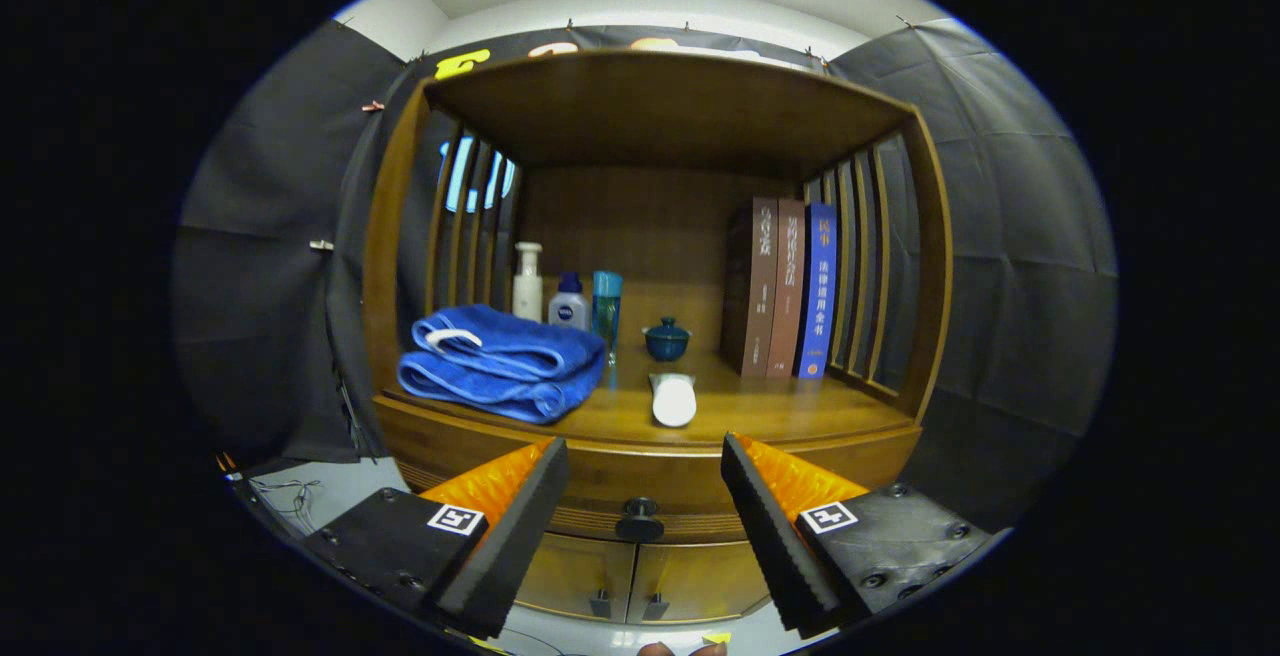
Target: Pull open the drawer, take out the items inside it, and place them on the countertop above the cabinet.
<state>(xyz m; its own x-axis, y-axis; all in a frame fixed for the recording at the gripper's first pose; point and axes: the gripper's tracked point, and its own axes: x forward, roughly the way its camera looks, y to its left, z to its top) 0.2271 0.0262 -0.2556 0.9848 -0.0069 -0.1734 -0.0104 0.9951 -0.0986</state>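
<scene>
A wooden cabinet stands ahead of me, its drawer (600,486) shut under the countertop (780,416). The drawer's dark round knob (640,513) sits between my fingers and a little beyond them. My gripper (645,471) is open with nothing held. On the countertop lies a white computer mouse (673,399), just beyond the fingers. A folded blue towel (500,361) rests on the countertop's left side. What the drawer holds is hidden.
Behind the towel stand a white pump bottle (527,281), a small blue-capped bottle (568,303) and a teal bottle (606,304). A dark lidded cup (666,338) sits mid-shelf, three books (785,286) upright at right. Slatted sides and a top board enclose the shelf. Two lower doors (630,576) sit under the drawer.
</scene>
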